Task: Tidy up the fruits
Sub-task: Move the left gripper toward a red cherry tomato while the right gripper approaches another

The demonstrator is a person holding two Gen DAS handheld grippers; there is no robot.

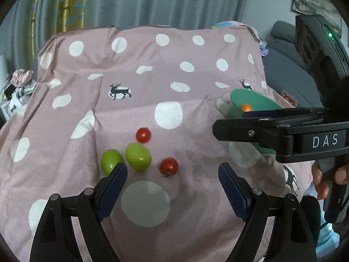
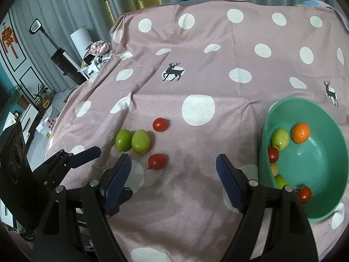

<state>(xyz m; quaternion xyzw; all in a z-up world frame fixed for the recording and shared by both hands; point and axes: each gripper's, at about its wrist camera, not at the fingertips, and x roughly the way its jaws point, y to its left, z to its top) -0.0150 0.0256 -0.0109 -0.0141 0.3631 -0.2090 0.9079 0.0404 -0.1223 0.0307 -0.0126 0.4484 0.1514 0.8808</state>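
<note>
Both tongs stand apart and hold nothing: the left tongs (image 1: 172,170) hover over the loose fruit on the pink spotted cloth (image 1: 152,65), and the right tongs (image 2: 173,163) hang between that fruit and the green bowl (image 2: 322,174). The bowl already holds an orange (image 2: 301,132), a green fruit (image 2: 280,139), at least two red tomatoes and some part-hidden pieces, so the sorting looks well under way. Left on the cloth are two green fruits (image 1: 138,156) lying side by side, a far tomato (image 1: 143,135) and a near tomato (image 1: 169,166), the last closest to both tongs.
</note>
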